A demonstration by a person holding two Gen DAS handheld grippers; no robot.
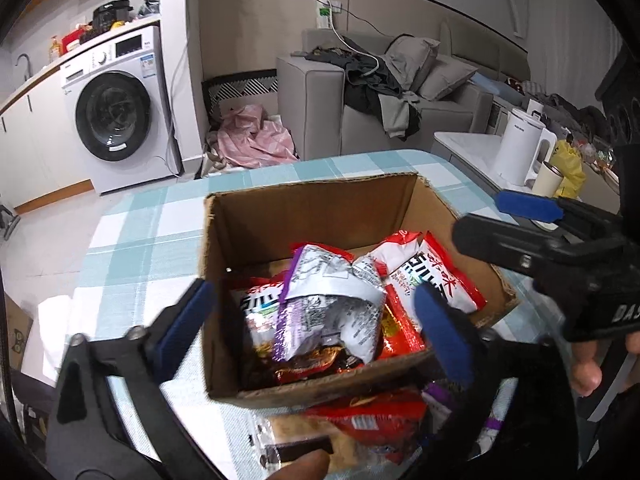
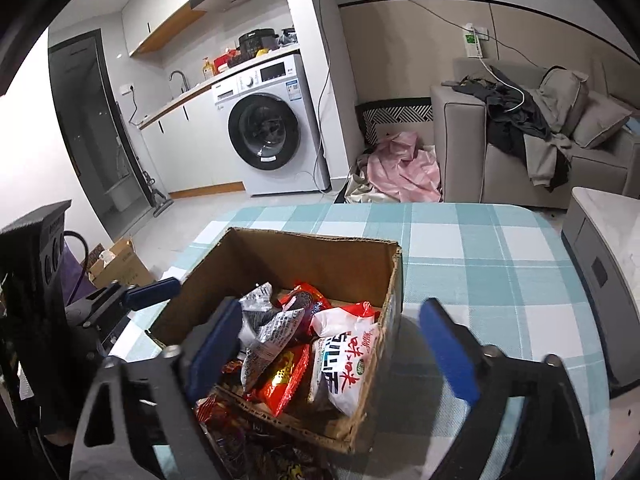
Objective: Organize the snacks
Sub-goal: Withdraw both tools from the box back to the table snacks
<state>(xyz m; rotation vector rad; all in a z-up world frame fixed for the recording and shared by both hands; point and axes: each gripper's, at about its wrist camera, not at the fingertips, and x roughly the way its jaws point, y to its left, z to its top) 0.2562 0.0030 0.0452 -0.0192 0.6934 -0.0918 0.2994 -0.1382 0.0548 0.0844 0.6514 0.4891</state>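
Checked tablecloth [image 2: 480, 264], open-topped box [image 2: 280, 248], snacks [image 2: 344, 356] jumbled

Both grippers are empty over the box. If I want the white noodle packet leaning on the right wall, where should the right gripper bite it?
Take the white noodle packet by its crimped red top edge, coming down from above with the right gripper, which hangs open. The packet stands tilted against the cardboard box wall, so that edge is probably the freest part; its lower half is wedged among other packets.

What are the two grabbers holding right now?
Nothing. The left gripper and the right gripper both hang over the cardboard box of snack packets with jaws wide apart and empty.
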